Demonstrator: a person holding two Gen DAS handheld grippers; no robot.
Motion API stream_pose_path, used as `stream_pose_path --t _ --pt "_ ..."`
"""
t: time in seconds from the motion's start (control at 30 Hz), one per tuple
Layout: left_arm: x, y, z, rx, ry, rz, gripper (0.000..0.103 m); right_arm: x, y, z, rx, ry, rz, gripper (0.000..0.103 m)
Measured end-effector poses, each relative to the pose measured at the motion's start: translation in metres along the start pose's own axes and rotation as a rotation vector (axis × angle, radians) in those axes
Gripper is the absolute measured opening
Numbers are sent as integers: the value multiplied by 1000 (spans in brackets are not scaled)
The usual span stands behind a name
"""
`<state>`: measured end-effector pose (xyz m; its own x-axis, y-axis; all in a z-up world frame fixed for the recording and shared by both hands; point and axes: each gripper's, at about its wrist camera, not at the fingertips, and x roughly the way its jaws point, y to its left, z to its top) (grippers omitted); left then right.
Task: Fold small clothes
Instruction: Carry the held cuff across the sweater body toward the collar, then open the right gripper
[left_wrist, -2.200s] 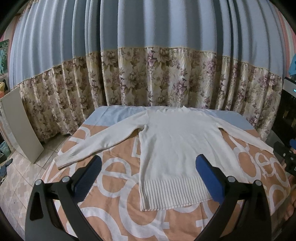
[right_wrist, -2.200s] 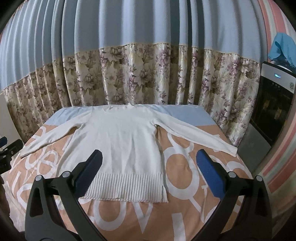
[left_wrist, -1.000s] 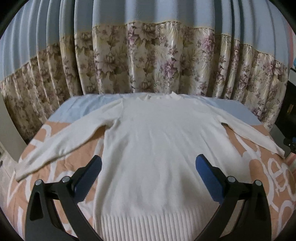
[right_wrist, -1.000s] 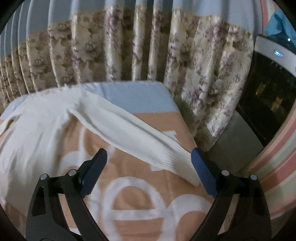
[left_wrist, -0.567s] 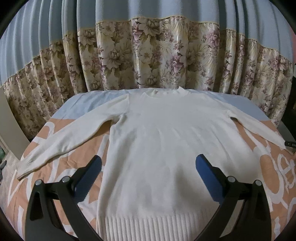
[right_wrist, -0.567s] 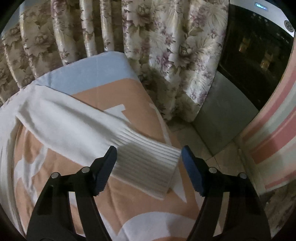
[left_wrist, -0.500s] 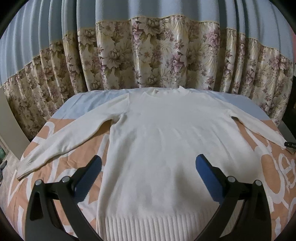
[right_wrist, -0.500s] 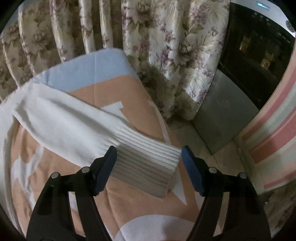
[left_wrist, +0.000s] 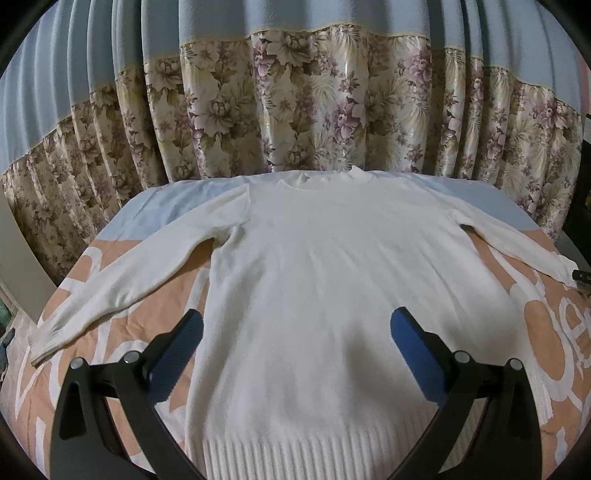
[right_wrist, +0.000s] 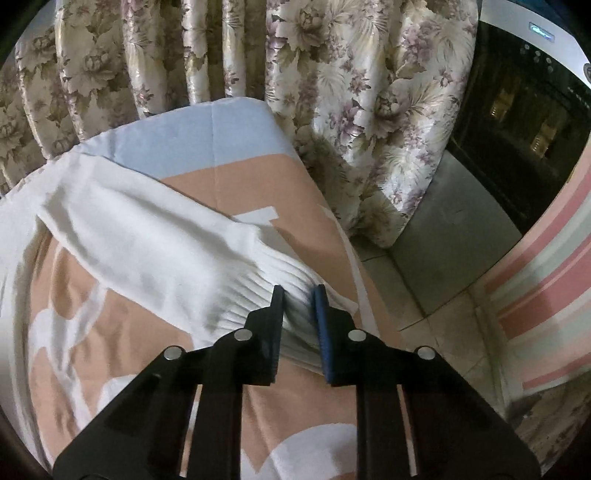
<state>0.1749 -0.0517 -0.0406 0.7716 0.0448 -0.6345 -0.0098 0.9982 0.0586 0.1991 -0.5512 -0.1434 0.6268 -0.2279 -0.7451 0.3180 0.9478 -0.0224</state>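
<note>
A white long-sleeved knit sweater (left_wrist: 325, 280) lies flat, face up, on the bed, neck toward the curtains, both sleeves spread out. My left gripper (left_wrist: 295, 332) is open and empty, held above the sweater's lower body. My right gripper (right_wrist: 298, 295) is shut on the ribbed cuff (right_wrist: 258, 291) of the right sleeve (right_wrist: 147, 243) near the bed's right edge. A small part of the right gripper (left_wrist: 581, 275) shows at the sleeve end in the left wrist view.
The bed cover (left_wrist: 110, 332) is orange with white letters and a blue strip at the head. Floral curtains (left_wrist: 314, 110) hang behind the bed. A dark appliance (right_wrist: 524, 96) and tiled floor (right_wrist: 443, 236) lie to the right of the bed.
My right gripper has closed its jaws on the right sleeve cuff, which it was straddling open half a second ago. My left gripper has stayed almost still above the sweater.
</note>
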Motion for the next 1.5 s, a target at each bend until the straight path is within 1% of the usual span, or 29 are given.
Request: stream_pose_path --t 0.17,0.33,0.47,0.5,0.63,0.8,0.97,1.13,1.23,1.37,1.5 --pt "3 4 5 7 -8 8 101 -19 21 13 1 -36 68 14" --pt "8 9 8 21 -17 22 101 -30 59 32 -32 -53 161 14" --pt "12 12 8 60 -28 48 101 -33 97 42 -61 -44 261 14" --pt "13 14 8 60 -27 50 101 -34 112 45 -72 -45 289 14" --pt "17 22 10 54 -26 60 101 -36 161 53 -116 -50 343 14" --pt "22 26 13 82 -41 78 101 -28 217 69 -157 -60 404 13" --pt "39 33 23 91 -60 105 101 -17 260 81 -176 -62 430 13" --pt "67 44 40 117 -81 168 101 -14 302 90 -206 -76 428 13" --pt "90 58 59 108 -86 192 101 -14 324 94 -221 -80 437 13" --pt "112 73 83 101 -95 213 101 -13 358 95 -276 -81 440 13" --pt "134 88 104 97 -94 213 101 -9 387 96 -288 -67 470 13"
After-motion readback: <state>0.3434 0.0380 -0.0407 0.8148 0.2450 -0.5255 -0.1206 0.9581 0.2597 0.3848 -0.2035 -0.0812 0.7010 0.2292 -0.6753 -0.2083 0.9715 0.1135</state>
